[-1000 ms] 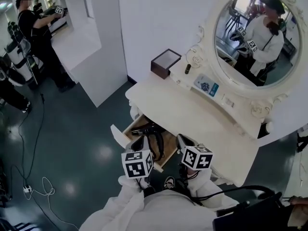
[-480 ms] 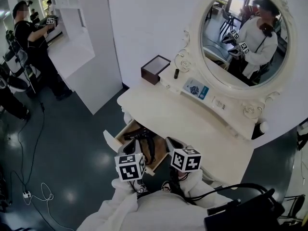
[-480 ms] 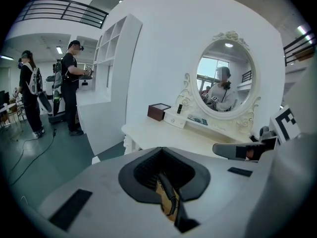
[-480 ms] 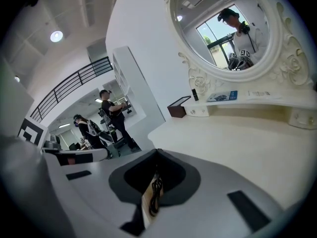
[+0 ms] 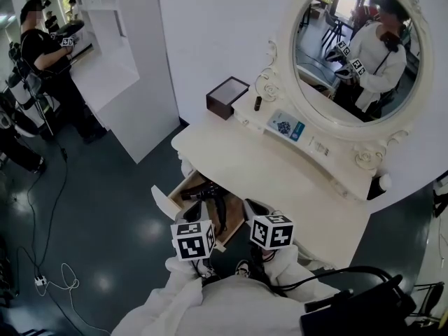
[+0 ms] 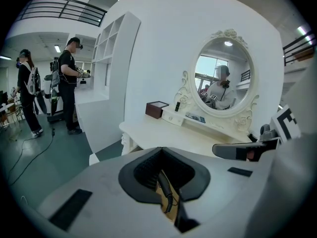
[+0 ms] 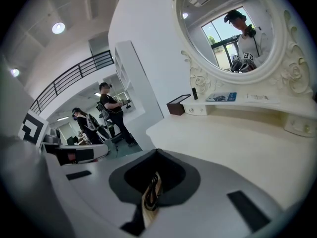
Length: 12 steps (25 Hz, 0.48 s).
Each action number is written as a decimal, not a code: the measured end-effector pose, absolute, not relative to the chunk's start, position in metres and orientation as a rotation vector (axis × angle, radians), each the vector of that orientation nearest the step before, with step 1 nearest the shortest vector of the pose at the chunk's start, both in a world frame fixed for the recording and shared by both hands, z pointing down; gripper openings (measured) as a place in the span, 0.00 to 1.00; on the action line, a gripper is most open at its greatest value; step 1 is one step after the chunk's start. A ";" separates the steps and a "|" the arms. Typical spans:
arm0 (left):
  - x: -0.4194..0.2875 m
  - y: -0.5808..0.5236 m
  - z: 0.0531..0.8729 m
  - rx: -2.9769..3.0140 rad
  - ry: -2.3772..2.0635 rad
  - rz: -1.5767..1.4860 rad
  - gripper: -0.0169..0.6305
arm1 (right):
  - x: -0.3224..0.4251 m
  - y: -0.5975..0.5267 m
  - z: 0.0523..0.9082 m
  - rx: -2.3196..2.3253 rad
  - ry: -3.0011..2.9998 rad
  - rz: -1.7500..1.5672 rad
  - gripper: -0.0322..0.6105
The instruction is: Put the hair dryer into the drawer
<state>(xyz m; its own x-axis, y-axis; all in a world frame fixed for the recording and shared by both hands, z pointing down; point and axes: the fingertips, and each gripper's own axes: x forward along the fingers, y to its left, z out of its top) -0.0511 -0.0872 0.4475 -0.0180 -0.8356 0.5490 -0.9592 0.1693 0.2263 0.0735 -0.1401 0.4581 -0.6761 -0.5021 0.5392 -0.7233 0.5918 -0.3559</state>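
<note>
The black hair dryer [image 5: 208,192] lies in the open wooden drawer [image 5: 175,196] at the left end of the white vanity table [image 5: 280,180], its cord [image 5: 221,220] trailing toward me. Both grippers hover just in front of the drawer. The left one's marker cube [image 5: 194,239] and the right one's cube [image 5: 271,231] are side by side. My left gripper [image 6: 161,150] is shut with nothing in it. Under its jaws I glimpse the cord [image 6: 165,193]. My right gripper [image 7: 157,151] is shut and empty too, with cord and drawer wood [image 7: 150,196] below it.
On the vanity's back shelf are a brown box [image 5: 227,96], a small dark bottle [image 5: 257,103] and a blue-printed pack [image 5: 285,127] under the oval mirror [image 5: 353,51]. A person in black [image 5: 49,61] stands far left by a white shelf unit [image 5: 133,68]. Cables [image 5: 52,275] lie on the floor.
The head view has shifted a little. Both grippers stay shut in front of the drawer, and the hair dryer lies in it throughout.
</note>
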 end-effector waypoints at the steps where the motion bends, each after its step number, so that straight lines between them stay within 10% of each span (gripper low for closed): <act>1: -0.052 -0.087 0.447 1.692 -1.878 0.279 0.04 | 0.073 -0.140 0.458 0.988 -2.438 0.793 0.14; 12: -0.049 -0.080 0.454 1.674 -1.875 0.278 0.04 | 0.077 -0.134 0.464 0.964 -2.420 0.780 0.14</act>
<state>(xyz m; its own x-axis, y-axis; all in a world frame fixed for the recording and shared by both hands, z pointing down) -0.0485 -0.0795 0.4536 -0.0214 -0.8291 0.5587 -0.9556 0.1813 0.2324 0.0766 -0.1342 0.4635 -0.6715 -0.4857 0.5596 -0.7211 0.6022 -0.3426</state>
